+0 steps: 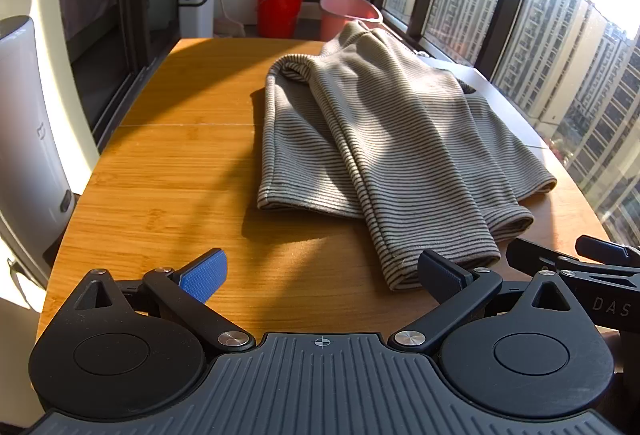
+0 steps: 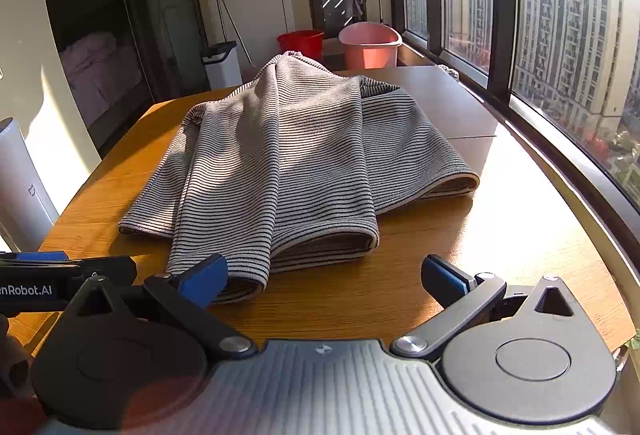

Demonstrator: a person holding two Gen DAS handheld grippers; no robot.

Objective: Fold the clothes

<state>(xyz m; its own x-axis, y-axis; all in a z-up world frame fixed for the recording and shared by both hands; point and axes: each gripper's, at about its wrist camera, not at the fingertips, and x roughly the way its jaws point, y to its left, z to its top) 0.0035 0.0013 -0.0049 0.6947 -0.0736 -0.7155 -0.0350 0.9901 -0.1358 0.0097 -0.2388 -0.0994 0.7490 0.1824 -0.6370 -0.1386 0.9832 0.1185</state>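
Note:
A grey striped garment (image 1: 384, 139) lies on the wooden table (image 1: 160, 171), folded lengthwise with sleeves laid over the body; its cuffs and hem point toward me. It also shows in the right wrist view (image 2: 288, 163). My left gripper (image 1: 320, 271) is open and empty, just short of the near sleeve cuff, which lies by its right finger. My right gripper (image 2: 324, 275) is open and empty, with its left finger at the near cuff. The right gripper's body shows at the left view's right edge (image 1: 592, 267).
A red bucket (image 1: 278, 13) and a pink basin (image 1: 348, 15) stand on the floor beyond the table. A white bin (image 1: 196, 11) is behind them. A white appliance (image 1: 24, 139) stands left of the table. Large windows (image 1: 560, 35) run along the right.

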